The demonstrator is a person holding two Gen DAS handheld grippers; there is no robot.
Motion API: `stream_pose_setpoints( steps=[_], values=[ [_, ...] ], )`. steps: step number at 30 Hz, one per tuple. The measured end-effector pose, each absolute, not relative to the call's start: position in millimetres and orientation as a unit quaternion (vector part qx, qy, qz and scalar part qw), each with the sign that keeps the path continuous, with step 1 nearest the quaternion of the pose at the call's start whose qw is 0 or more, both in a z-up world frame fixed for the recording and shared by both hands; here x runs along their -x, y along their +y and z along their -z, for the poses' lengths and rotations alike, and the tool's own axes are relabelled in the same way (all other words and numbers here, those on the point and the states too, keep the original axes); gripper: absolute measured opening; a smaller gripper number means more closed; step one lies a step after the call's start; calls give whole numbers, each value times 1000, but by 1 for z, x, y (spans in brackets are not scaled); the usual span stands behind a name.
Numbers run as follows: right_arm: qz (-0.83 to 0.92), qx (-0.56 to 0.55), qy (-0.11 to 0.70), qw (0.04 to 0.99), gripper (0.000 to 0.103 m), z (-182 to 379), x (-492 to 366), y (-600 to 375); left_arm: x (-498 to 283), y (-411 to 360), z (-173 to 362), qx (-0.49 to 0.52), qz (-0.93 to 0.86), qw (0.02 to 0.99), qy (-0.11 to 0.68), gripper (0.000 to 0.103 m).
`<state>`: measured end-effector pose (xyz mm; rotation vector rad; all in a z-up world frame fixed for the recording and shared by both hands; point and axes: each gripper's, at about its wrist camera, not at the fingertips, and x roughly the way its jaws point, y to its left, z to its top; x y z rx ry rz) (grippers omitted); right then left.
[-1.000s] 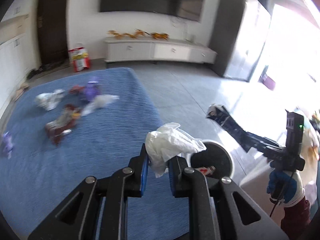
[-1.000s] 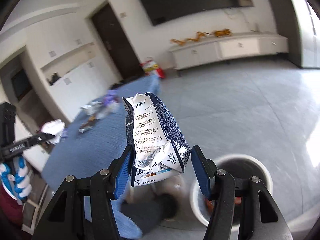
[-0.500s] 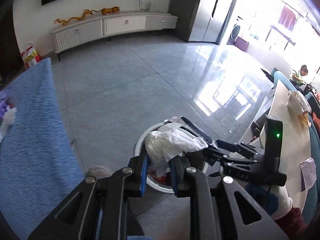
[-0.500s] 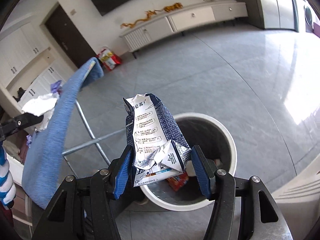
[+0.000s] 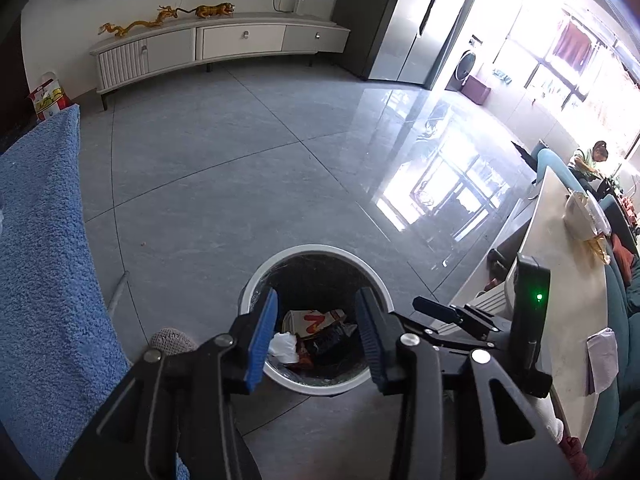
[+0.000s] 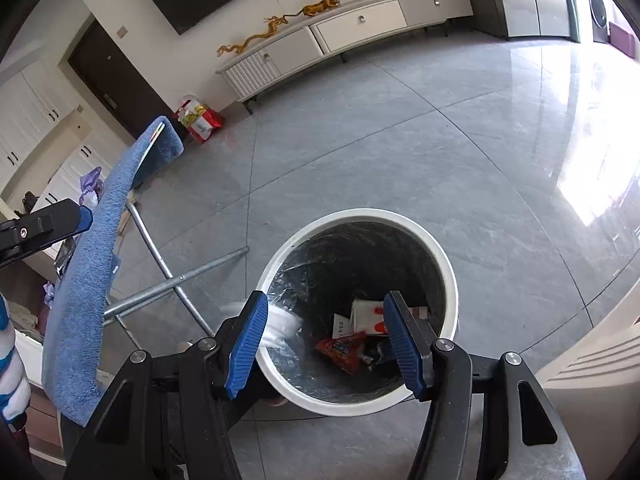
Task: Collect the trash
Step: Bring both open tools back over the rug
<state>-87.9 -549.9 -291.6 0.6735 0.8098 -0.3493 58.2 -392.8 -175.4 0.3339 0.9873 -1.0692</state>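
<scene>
A white round trash bin (image 5: 316, 251) with a black liner stands on the grey floor; it also shows in the right wrist view (image 6: 448, 268). My left gripper (image 5: 316, 332) is open and empty above it. A crumpled white tissue (image 5: 285, 347) lies inside among wrappers (image 5: 320, 320). My right gripper (image 6: 326, 336) is open and empty over the bin; the tissue (image 6: 280, 328) shows blurred by the left rim, and wrappers and cartons (image 6: 360, 332) lie at the bottom. The right gripper also shows in the left wrist view (image 5: 456, 314).
A blue towel-covered folding table (image 5: 44, 280) stands left of the bin, with metal legs (image 6: 168, 280) and more trash (image 6: 90, 186) on top. A white TV cabinet (image 5: 216, 44) lines the far wall. A pale table (image 5: 560, 280) is at right.
Both grippers have opened over the bin. The white tissue has left the left gripper and the blue-and-white carton has left the right gripper; both dropped into the bin.
</scene>
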Motion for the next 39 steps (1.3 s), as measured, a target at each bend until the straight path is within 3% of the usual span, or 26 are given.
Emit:
stream_pose_setpoints(
  steps=[14,26,29,39],
  values=[
    [161,-294,333,881,65,230,106,-522,-52,-318,132,-115,450,784,412,40],
    [99,-228,272,930,70,137,89,-455,-60,-199,92,-50,408,829,379,40],
    [82,-208,264,938,71,117,84,-438,-59,-166,85,-37,393,843,365,49],
    [50,-161,241,956,71,70,69,-391,-72,-44,72,17,324,886,331,50]
  ],
)
